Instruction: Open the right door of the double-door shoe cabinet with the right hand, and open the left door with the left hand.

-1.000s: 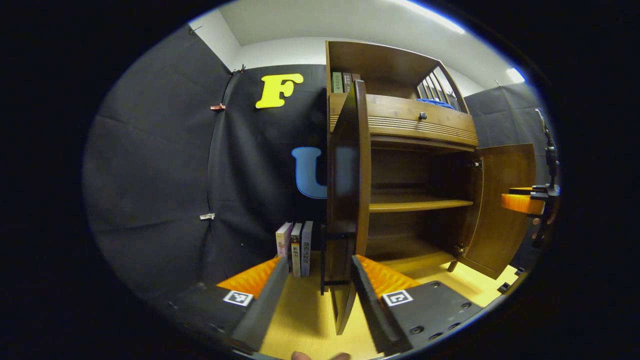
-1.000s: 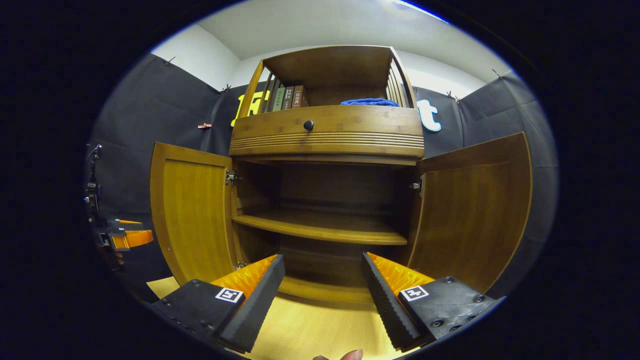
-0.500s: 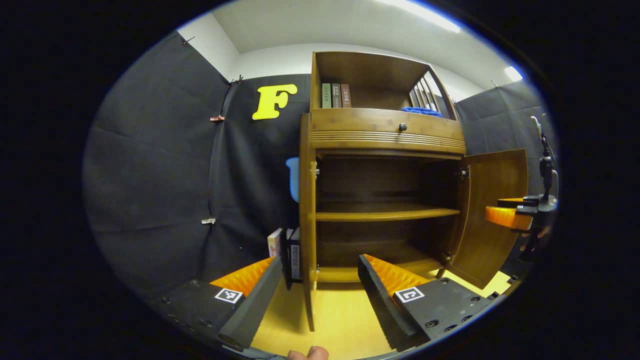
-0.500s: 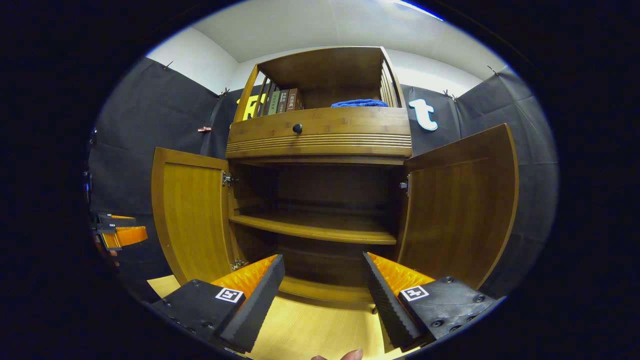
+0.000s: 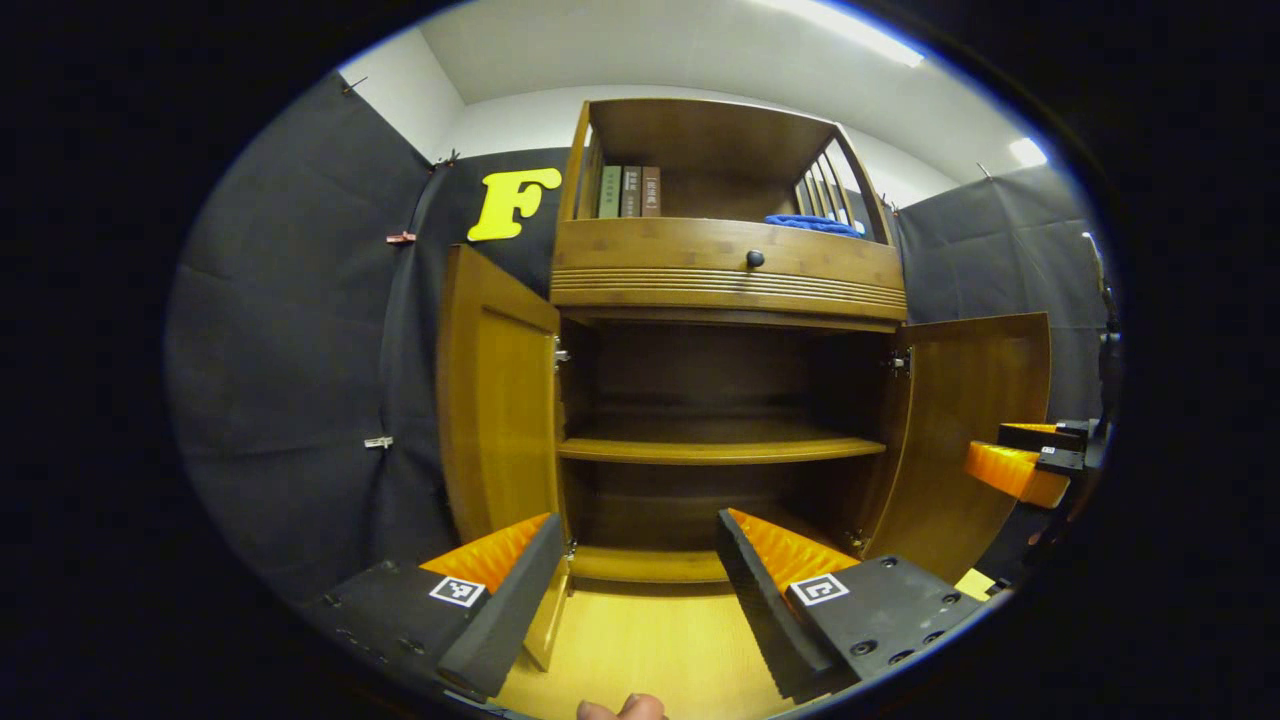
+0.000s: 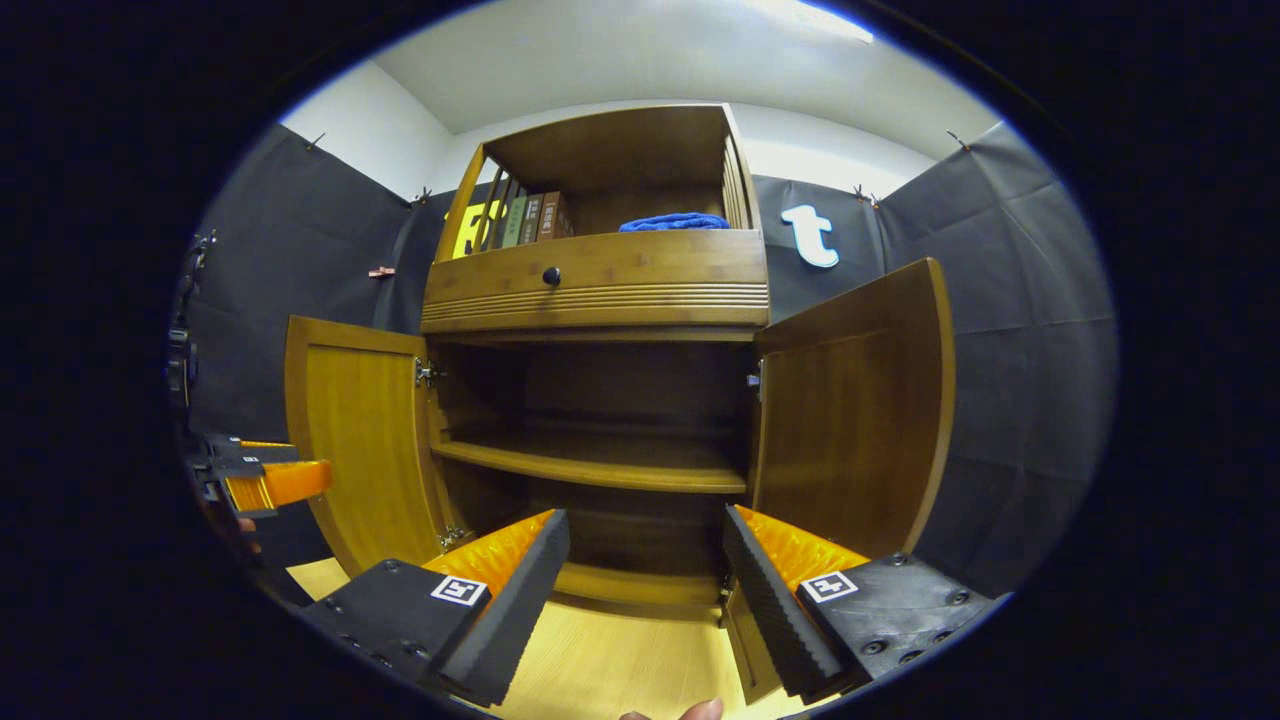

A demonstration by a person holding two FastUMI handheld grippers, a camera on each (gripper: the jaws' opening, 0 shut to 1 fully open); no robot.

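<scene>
Left gripper [image 5: 635, 580]: jaws spread wide, nothing between the fingers, touching nothing. A fingertip [image 5: 620, 708] of the holding hand shows at the bottom edge of the left gripper view. Pale wood floor [image 5: 650, 650] under the gap.

Right gripper [image 6: 645, 585]: likewise wide open, empty, clear of the cabinet. It also appears far off at the right edge of the left gripper view, beside the right door; the left gripper appears at the left edge of the right gripper view, near the left door's outer edge.

Shoe cabinet [image 5: 725, 270] straight ahead in both views, standing on the floor against the black cloth wall. Left door [image 5: 495, 400] swung out on its hinges, inner face showing. Right door [image 6: 850, 420] swung out too, its lower corner just behind the right gripper's fingers. Interior dark, one shelf [image 6: 600, 465] across the middle.

Above the doors: a drawer front with a dark knob [image 5: 755, 259]. Top open compartment holds upright books [image 5: 628, 191] at the left and a blue cloth [image 5: 812, 224] at the right.
</scene>
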